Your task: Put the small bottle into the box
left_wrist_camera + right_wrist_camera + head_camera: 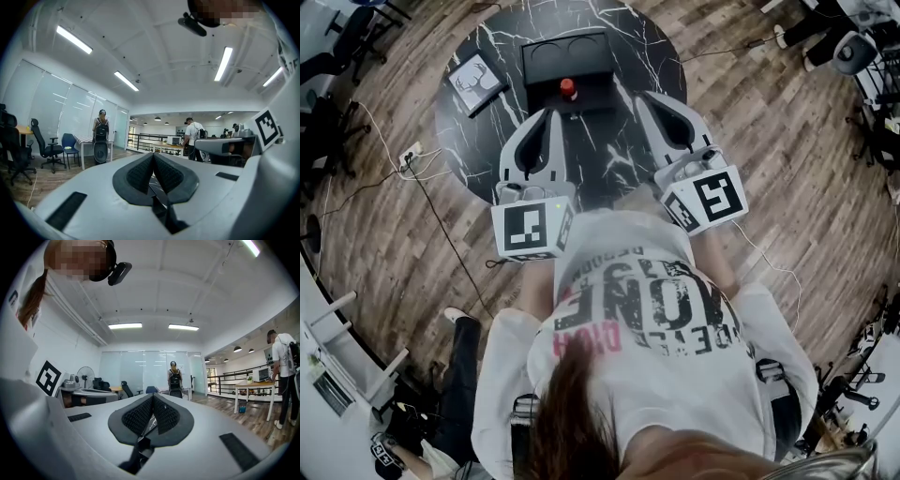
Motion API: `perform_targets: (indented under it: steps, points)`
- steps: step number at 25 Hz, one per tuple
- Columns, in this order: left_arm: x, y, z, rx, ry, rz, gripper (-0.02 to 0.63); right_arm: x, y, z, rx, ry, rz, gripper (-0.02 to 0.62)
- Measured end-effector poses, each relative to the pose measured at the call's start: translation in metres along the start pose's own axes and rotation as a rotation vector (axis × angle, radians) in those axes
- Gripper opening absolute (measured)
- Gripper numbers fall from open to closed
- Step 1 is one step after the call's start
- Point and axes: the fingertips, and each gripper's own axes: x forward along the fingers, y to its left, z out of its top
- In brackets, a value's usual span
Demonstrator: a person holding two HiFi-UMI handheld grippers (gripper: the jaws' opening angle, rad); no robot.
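Head view, far L on the round black marble table (483, 155): small framed deer pic (476, 82), lying flat near the rim. On the wood floor (384, 225) just off the table's L edge there's a white power strip (410, 153) w/ a cable trailing away. Next, L gripper (550, 114): held over the table's near half, pointing toward the box, its L cube (532, 228) w/ square markers at the back end, close to the person's chest. In its own view the ribbed pads (140, 172) are pressed tog. at the tips w/ nothing btwn them, so clenched & empty. Ctr, table's far side: black box (567, 56), open top, two round recesses in it. Small bottle (568, 89), red cap, stands upright at the box's near part, btwn the two grippers' tips & touched by neither; can't tell if it's inside the box or just in front. R gripper (645, 97): beside the box's R corner, R cube (705, 199) tilted; its pads (138, 416) also closed tight on nothing. Bottom: person's white printed shirt (656, 319).
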Motion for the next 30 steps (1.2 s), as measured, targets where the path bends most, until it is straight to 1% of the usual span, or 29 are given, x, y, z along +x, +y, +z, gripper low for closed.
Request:
perform_targets:
  steps: [3,8,22,30]
  points:
    - [0.001,0.000,-0.001,-0.004,0.002,0.002,0.004,0.000,-0.002,-0.001,-0.002,0.004,0.000,0.002]
    - [0.005,0.002,-0.001,-0.010,0.001,-0.001,0.003,0.004,0.001,-0.002,-0.021,0.013,0.025,0.002]
    - [0.006,0.001,0.003,-0.006,-0.007,-0.016,0.003,0.008,0.001,0.000,-0.014,0.010,0.023,0.002]
    - [0.005,0.004,0.002,-0.007,-0.006,-0.012,0.003,0.009,0.003,-0.002,-0.014,0.012,0.025,0.000]
